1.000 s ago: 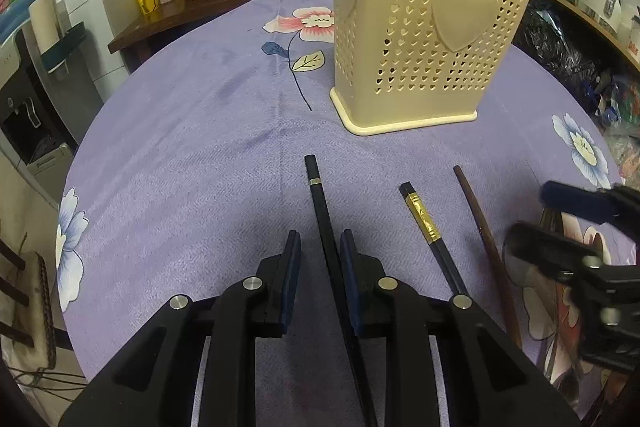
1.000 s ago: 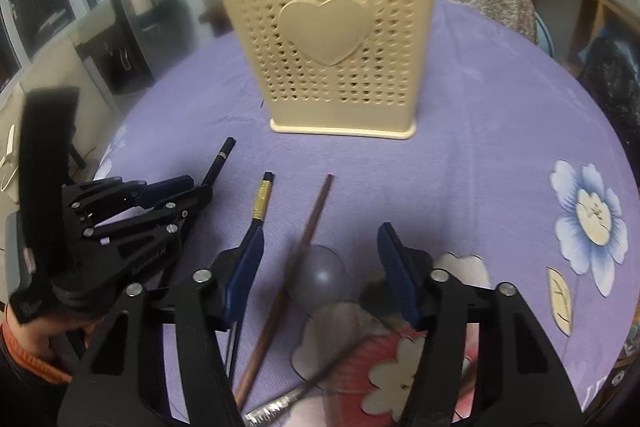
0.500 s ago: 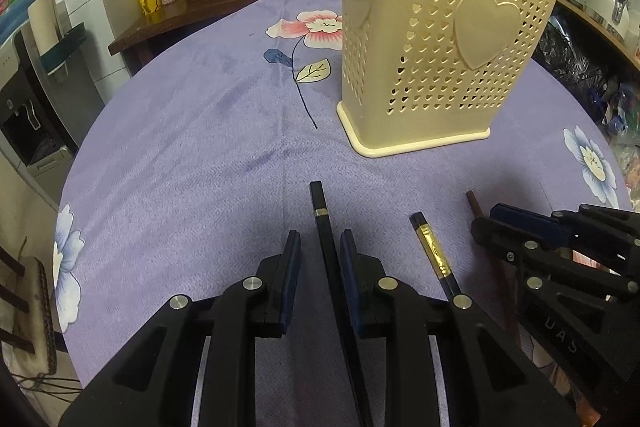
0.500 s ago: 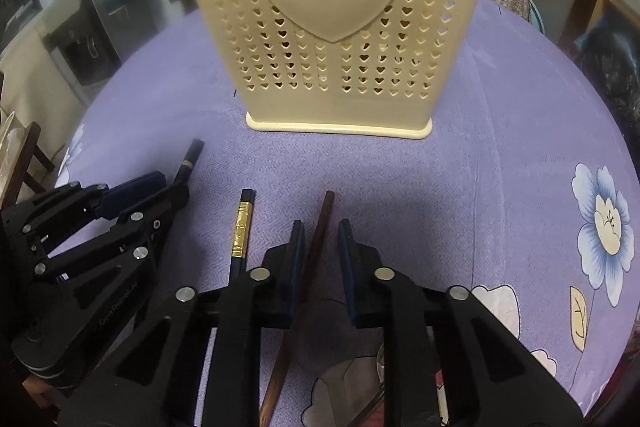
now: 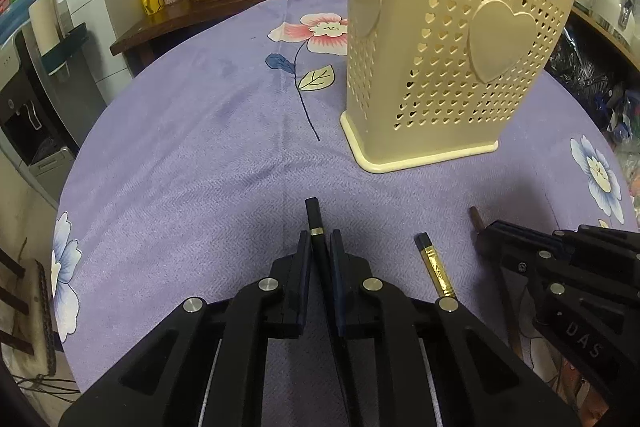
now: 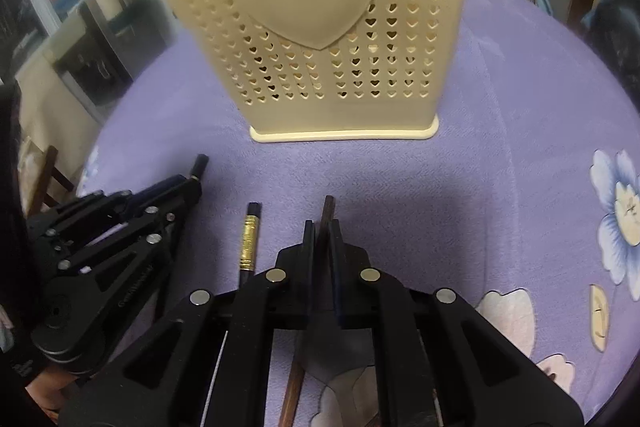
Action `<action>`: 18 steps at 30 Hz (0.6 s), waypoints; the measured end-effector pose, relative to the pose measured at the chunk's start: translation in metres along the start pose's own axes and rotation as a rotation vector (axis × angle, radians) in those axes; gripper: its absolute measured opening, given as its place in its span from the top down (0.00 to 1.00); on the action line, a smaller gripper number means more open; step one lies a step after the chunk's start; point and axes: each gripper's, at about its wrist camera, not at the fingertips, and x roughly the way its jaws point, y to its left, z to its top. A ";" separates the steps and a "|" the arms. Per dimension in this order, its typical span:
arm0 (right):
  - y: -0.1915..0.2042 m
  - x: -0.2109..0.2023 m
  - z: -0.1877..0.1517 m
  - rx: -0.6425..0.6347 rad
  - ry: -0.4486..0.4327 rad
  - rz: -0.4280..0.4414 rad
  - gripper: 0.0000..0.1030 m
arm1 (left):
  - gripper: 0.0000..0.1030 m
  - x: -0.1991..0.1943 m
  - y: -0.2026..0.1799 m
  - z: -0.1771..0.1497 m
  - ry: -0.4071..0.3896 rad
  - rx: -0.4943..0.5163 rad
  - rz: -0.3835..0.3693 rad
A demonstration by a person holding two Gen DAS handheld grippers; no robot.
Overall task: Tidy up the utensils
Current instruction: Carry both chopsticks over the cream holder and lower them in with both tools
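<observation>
On the purple counter (image 5: 192, 163), your left gripper (image 5: 319, 251) jaws have just clenched the black chopstick (image 5: 313, 217), right gripper (image 6: 322, 239) jaws the brown chopstick (image 6: 327, 207), ready for the basket (image 5: 448, 67)

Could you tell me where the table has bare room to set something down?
Bare cloth lies left of the black chopstick, out to the table's edge, and right of the holder. It is crowded before the holder: three chopsticks and both grippers.

I see a round table (image 5: 192, 147) under a purple floral cloth (image 6: 520, 155). On it: cream perforated holder (image 5: 448, 59) standing upright, and in front of it three chopsticks lying side by side: black one (image 5: 313, 217), gold-banded one (image 5: 434, 263), brown wooden one (image 6: 328, 209).
</observation>
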 end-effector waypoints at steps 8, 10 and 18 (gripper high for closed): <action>-0.009 -0.039 0.003 0.019 -0.091 0.115 0.93 | 0.90 -0.021 0.007 0.000 -0.062 -0.046 -0.041; -0.007 -0.057 0.002 0.004 -0.127 0.137 0.93 | 0.90 -0.039 0.011 0.003 -0.105 -0.063 -0.061; 0.003 -0.147 0.005 -0.085 -0.315 0.195 0.94 | 0.91 -0.121 0.018 0.013 -0.309 -0.084 -0.101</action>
